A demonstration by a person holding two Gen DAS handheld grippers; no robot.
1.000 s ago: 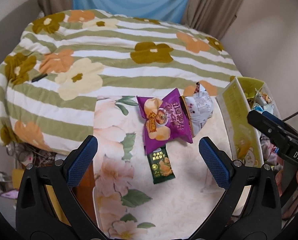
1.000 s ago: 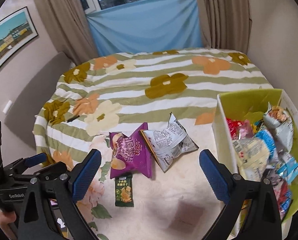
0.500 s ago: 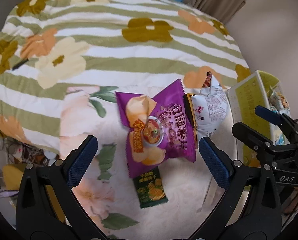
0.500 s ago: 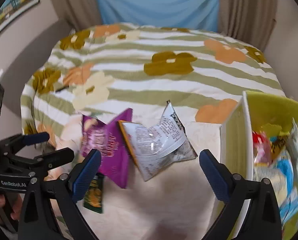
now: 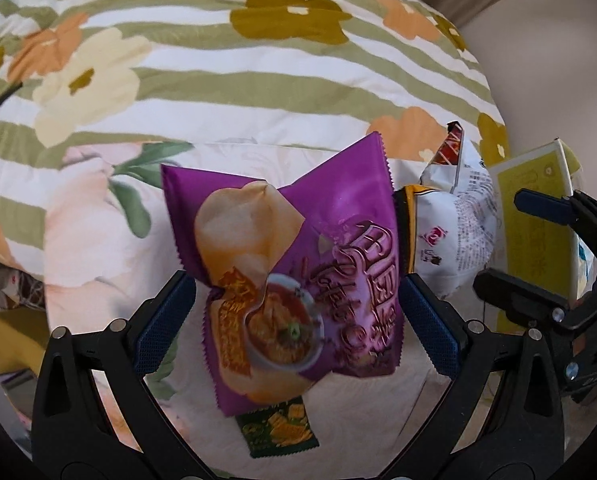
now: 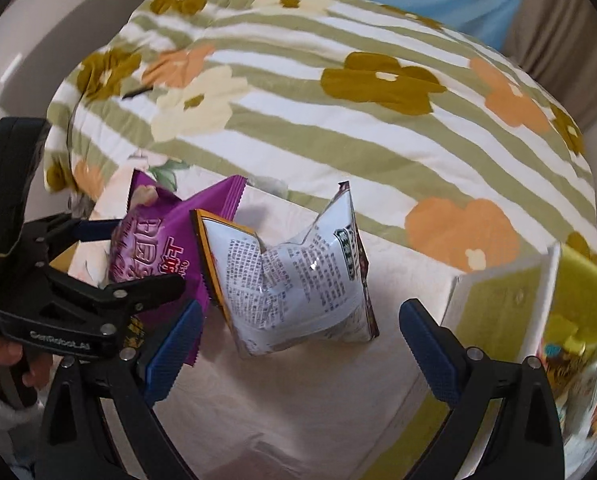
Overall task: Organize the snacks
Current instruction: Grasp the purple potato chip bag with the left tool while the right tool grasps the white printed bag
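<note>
A purple chip bag [image 5: 298, 264] lies on the cream floral cloth [image 5: 98, 208]. My left gripper [image 5: 296, 322] is open, its blue pads on either side of the bag's lower half. A small dark green snack packet [image 5: 276, 428] lies just below the bag. A white and silver chip bag [image 6: 294, 276] lies to the right of the purple bag [image 6: 158, 248]. My right gripper [image 6: 298, 348] is open just in front of the white bag, and it shows at the right edge of the left wrist view [image 5: 538, 252].
A yellow-green box [image 6: 510, 304] holding several snacks stands at the right. A striped floral quilt [image 6: 318, 92] covers the bed behind. The left gripper shows at the left of the right wrist view [image 6: 98, 264]. A wall and curtains lie beyond.
Both grippers have moved forward and down toward the snacks. The purple bag now sits between my left pads, and the white bag sits close before my right gripper.
</note>
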